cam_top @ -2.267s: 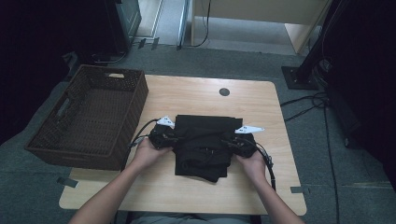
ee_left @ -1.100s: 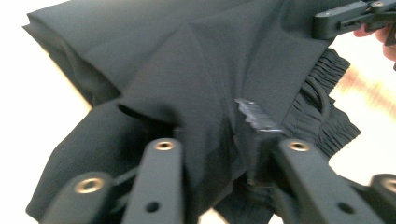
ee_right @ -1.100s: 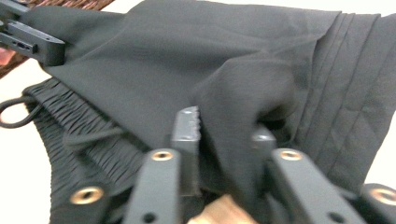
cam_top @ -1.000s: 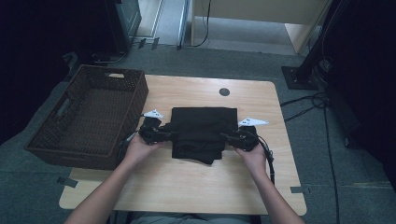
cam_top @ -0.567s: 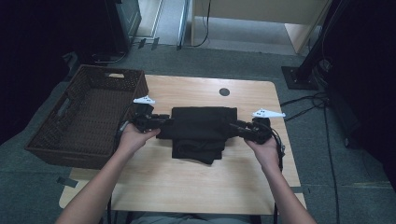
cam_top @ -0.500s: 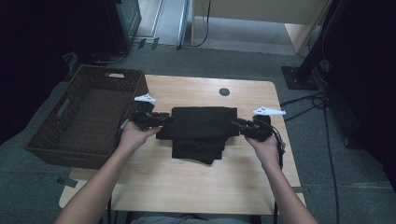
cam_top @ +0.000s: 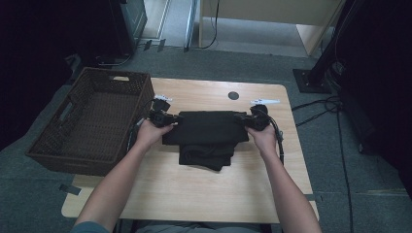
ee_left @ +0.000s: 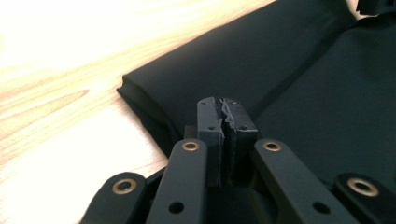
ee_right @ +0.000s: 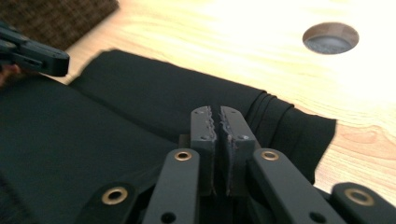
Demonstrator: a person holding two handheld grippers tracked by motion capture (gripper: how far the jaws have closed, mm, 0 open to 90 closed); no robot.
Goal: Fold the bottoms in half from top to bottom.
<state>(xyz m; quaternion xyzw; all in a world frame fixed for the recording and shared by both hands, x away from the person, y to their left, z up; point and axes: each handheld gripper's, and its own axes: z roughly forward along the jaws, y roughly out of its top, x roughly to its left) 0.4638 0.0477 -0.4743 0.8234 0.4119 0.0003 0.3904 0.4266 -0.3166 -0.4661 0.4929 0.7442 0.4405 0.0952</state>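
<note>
A folded black cloth (cam_top: 206,138) lies on the middle of the wooden table (cam_top: 209,194), its upper layer spread wide and a smaller folded part sticking out below it toward the person. The left gripper (cam_top: 167,118) sits at the cloth's left edge and the right gripper (cam_top: 241,118) at its right edge, each held in 1 hand, with both forearms coming in from the bottom of the high view.

In the left gripper view, the 2 black jaws of the left gripper (ee_left: 223,103) have just been closing and now stand pressed together with no gap, directly over the cloth (ee_left: 280,70) near its folded corner. Whether a layer of fabric is pinched between them I cannot tell; no fold shows between the pads.

In the right gripper view, the right gripper (ee_right: 218,111) has likewise just been closing; its jaws meet, with only a hairline seam between the toothed pads, above the bunched edge of the cloth (ee_right: 140,102). No fabric is seen caught there either.

A brown woven basket (cam_top: 92,121) stands at the table's left side, just beside the left hand (cam_top: 150,133). A round hole (cam_top: 233,95) in the tabletop lies beyond the cloth.
</note>
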